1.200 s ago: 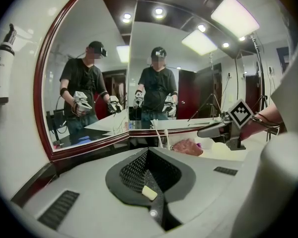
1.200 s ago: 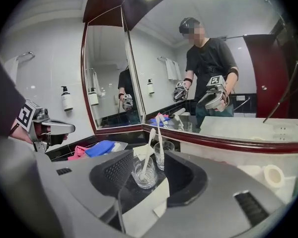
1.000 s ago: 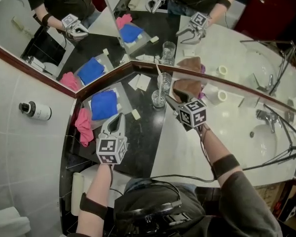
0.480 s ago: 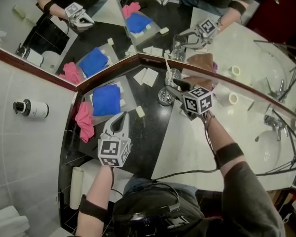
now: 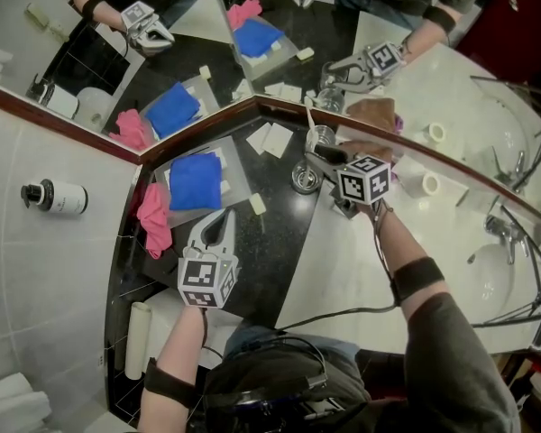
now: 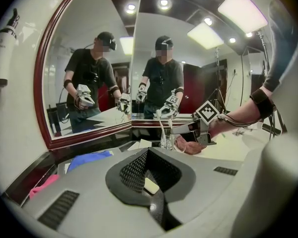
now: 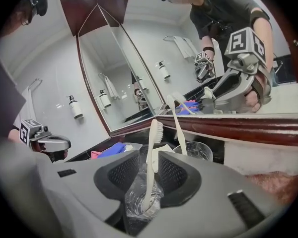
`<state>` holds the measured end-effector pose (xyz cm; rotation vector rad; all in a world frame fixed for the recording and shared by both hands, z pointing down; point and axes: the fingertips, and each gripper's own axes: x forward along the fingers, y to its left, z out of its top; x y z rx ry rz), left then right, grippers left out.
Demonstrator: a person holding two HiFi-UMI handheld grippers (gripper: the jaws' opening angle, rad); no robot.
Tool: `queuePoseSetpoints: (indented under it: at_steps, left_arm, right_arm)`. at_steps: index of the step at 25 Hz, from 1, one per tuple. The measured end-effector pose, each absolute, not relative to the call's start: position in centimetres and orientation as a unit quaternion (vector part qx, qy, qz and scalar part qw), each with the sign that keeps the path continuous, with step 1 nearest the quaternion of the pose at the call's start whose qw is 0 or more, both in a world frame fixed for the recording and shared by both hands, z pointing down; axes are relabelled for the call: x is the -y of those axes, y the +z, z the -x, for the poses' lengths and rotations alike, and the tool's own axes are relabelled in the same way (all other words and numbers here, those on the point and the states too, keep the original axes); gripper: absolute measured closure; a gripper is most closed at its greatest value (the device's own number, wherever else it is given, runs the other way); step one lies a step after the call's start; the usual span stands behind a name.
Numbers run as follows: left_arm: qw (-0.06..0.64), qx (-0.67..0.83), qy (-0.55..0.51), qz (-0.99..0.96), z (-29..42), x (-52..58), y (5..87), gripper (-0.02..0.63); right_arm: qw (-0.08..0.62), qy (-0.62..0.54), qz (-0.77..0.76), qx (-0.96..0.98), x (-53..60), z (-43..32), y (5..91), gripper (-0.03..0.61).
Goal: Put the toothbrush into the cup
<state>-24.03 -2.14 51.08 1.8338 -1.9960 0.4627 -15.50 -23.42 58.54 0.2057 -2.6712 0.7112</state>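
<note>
In the head view the right hand-held gripper (image 5: 317, 156) and its marker cube cover much of the clear glass cup (image 7: 135, 201), so only its rim and base show there. In the right gripper view a second glass with a brush stands just under the red-brown mirror frame (image 7: 238, 128). I cannot tell whether it is real or a reflection in the glossy black backsplash.

The cup stands on the black part of the desk (image 5: 275, 242), near the mirror corner. The white plastic toothbrush (image 7: 151, 167) stands inside it, bristles up and leaning slightly.

The right jaws have just been closing, with the cup between them and the pads against its sides. That forearm reaches in toward the mirror. The left hand-held gripper (image 5: 216, 222) hovers over the black desk near a folded blue cloth (image 5: 194, 183), jaws together and gripping nothing.
</note>
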Motion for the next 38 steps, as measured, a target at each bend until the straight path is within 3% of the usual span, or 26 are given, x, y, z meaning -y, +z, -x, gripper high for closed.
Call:
queuePoseSetpoints:
  at_steps: [3,5,22,38]
  left_arm:
    - [0.197,0.712,0.167,-0.653,24.0,2.1,51.2,0.614]
    - [0.197,0.711,0.168,-0.654,23.8,2.2,51.3,0.614]
    - [0.203,0.710,0.167,-0.654,23.4,1.9,51.8,0.614]
    - [0.181,0.714,0.145,-0.661,22.2,0.4,49.5,0.614]
  right_arm:
    - [0.183,0.253,-0.070,0.947,23.6,15.6,58.7,0.531]
    - [0.177,0.257,-0.068,0.948,23.7,15.5,58.5,0.538]
    - [0.156,0.257,-0.074,0.951,24.4,14.8,56.4,0.541]
    - [0.135,0.243,-0.063,0.959,20.1,13.3,48.1,0.541]
